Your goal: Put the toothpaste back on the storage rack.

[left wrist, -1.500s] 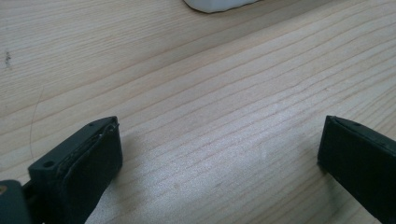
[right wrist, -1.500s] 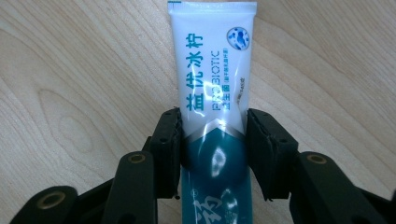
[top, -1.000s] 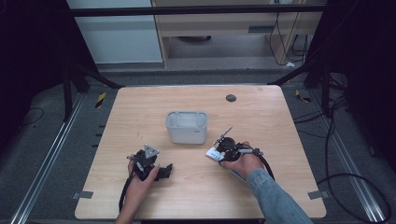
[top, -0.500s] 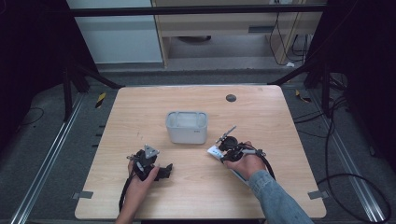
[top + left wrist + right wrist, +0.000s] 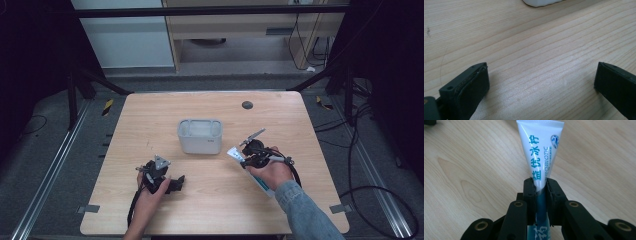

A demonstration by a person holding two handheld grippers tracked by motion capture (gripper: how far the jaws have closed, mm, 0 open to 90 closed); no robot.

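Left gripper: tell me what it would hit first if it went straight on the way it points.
Probably the white tub. The left gripper is open over bare table, and the tub's edge lies ahead at the top of its view, slightly off centre; depth is unclear.

left claw (image 5: 176,181): black, grey triangular plate | right claw (image 5: 540,185): black, brass screws | denim sleeve (image 5: 305,212)

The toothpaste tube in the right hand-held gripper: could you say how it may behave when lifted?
The toothpaste tube will probably flex, since the jaws pinch its soft body flat. Its glossy skin may slip. The flat crimped end suggests it won't roll.
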